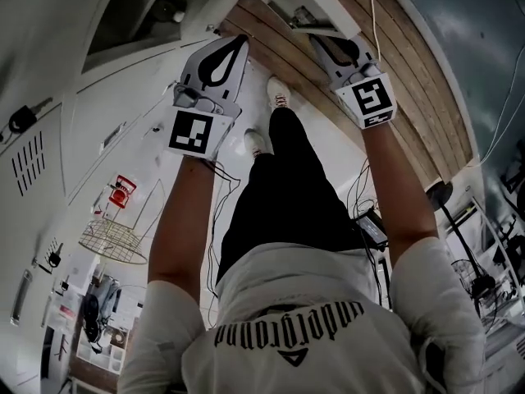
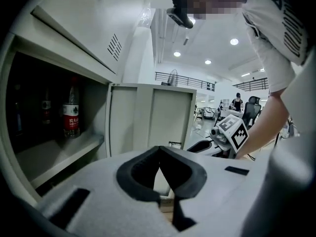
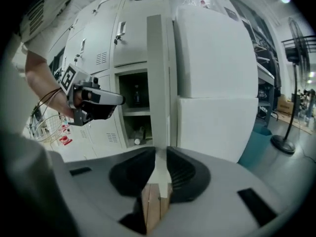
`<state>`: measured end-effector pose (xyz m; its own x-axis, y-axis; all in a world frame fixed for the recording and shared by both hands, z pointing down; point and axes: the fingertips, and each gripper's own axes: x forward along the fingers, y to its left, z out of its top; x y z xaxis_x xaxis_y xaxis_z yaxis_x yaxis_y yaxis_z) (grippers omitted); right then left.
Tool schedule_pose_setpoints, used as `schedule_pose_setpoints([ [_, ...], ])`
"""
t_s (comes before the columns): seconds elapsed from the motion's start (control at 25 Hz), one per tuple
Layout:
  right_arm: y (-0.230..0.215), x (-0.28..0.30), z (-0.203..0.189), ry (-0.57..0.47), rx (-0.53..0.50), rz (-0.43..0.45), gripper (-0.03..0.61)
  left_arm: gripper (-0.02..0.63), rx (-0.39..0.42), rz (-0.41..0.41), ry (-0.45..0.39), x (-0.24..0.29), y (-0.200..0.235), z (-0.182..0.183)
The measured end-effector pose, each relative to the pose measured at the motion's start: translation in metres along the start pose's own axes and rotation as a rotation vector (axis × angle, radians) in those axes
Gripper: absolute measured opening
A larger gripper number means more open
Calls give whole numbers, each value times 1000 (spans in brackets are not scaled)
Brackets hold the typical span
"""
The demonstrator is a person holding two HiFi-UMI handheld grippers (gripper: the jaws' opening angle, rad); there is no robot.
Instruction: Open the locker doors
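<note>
- Locker bank [image 3: 96,48]: white sheet steel, most doors shut, one bay open w/ shelves.
- Open door [image 3: 158,73]: edge-on, straight ahead of right claw. We reckon it's light, stiff and thin, w/ slick paint. It swings on a hinge, so we'd take the free vertical edge, pinch square and follow the arc.
- Right claw [image 3: 158,153]: jaws a narrow slit apart, door edge in line w/ the gap. We can't tell if the pads bite.
- Left claw [image 2: 159,149]: tips together, empty.
- Bottle [image 2: 70,113]: upright on a shelf inside.
</note>
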<state>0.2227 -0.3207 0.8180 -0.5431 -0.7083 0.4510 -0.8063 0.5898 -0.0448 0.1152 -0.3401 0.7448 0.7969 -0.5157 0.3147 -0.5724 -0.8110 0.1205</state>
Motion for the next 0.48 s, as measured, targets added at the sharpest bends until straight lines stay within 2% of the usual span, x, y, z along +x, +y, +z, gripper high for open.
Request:
schedule_pose_setpoints([
  [0.28, -53, -7, -3, -10, 22, -89, 72, 8, 0, -12, -8, 15, 7, 2],
  [0.36, -65, -8, -2, -15, 32, -117, 35, 8, -1, -17, -7, 18, 6, 3],
  [0.48, -76, -7, -1, -27, 43, -138, 28, 8, 0, -17, -7, 20, 6, 4],
])
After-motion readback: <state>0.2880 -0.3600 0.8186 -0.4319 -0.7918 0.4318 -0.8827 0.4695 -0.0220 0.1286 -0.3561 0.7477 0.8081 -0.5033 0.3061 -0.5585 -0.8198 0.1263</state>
